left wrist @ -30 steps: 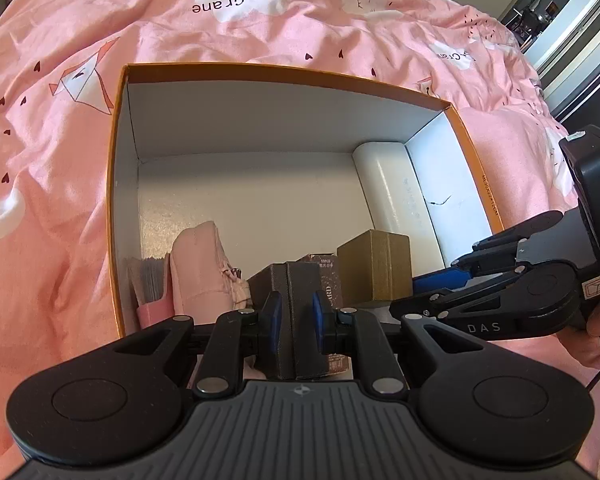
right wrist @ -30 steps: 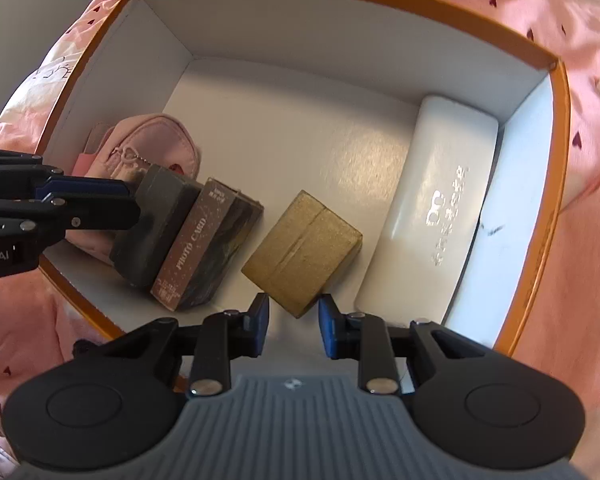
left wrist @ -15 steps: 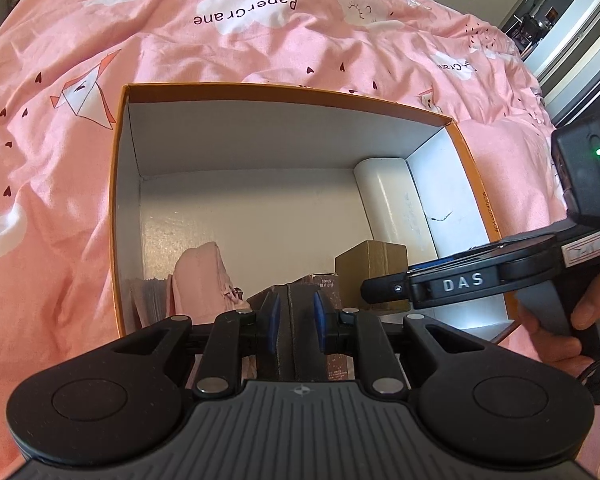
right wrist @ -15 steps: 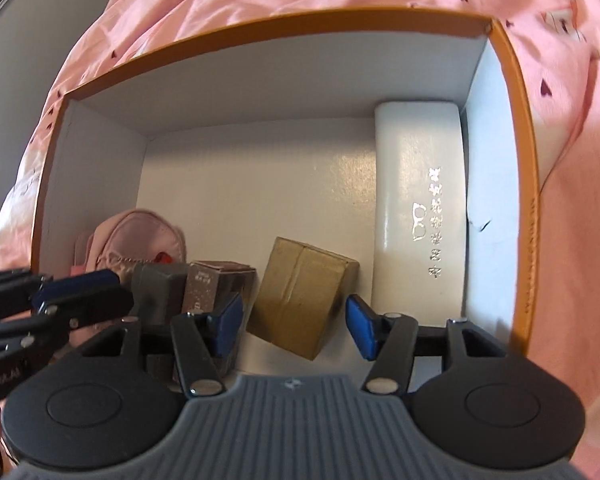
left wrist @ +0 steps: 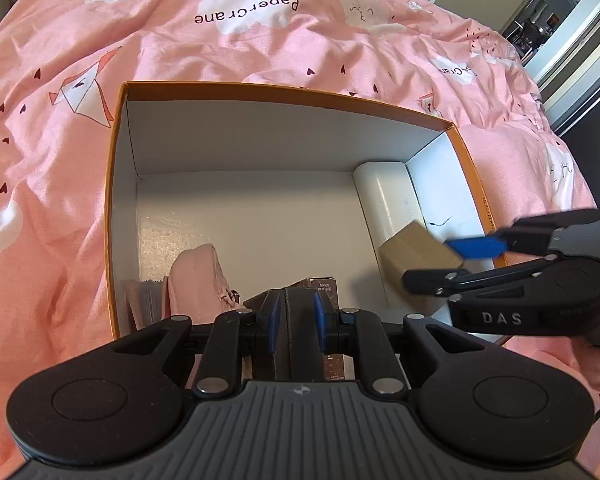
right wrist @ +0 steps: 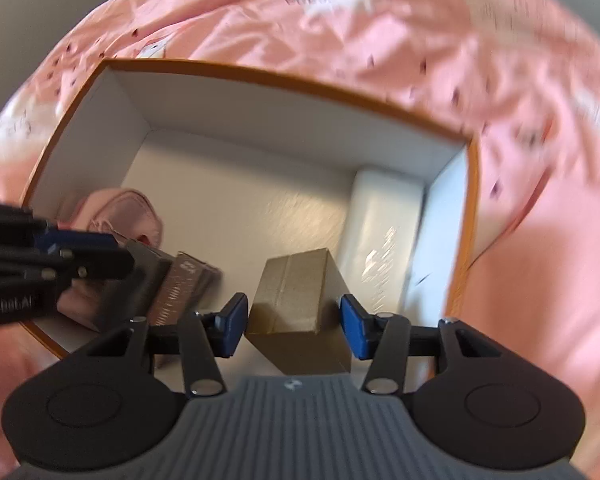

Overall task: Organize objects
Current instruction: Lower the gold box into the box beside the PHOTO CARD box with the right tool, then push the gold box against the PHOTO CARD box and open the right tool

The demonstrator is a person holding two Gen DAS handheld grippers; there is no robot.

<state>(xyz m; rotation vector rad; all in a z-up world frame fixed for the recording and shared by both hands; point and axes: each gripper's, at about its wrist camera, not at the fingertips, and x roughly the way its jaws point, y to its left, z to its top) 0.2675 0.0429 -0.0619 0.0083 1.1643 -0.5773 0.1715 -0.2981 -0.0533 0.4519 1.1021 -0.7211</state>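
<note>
The gold box (right wrist: 296, 300) sits tilted in the near right part of the carton (left wrist: 284, 90), between the spread fingers of the right gripper (right wrist: 294, 322). The blue pads (right wrist: 231, 322) flank it on both sides with small gaps, so the fingers stand open around it rather than clamped. From the left wrist view the same gold box (left wrist: 414, 252) shows beside the right gripper (left wrist: 460, 260), leaning close to the white case (left wrist: 388, 196).

That white case (right wrist: 384, 240) lies lengthwise along the carton's right wall. In the near left part, the left gripper (left wrist: 296, 324) has its fingers closed on a dark box (left wrist: 298, 340), which stands upright between the pads. Just beside the dark box (right wrist: 140, 276) is a brown card box (right wrist: 184, 284), leaning against it. Further left lies a pink pouch (left wrist: 198, 276), and at the left wall a bundle of papers (left wrist: 144, 300) stands on edge.

The carton has an orange rim and white inside, its far half bare floor. It rests on a bed under a pink quilt (left wrist: 260, 40) printed with clouds, hearts and paper cranes. The right wrist view is blurred.
</note>
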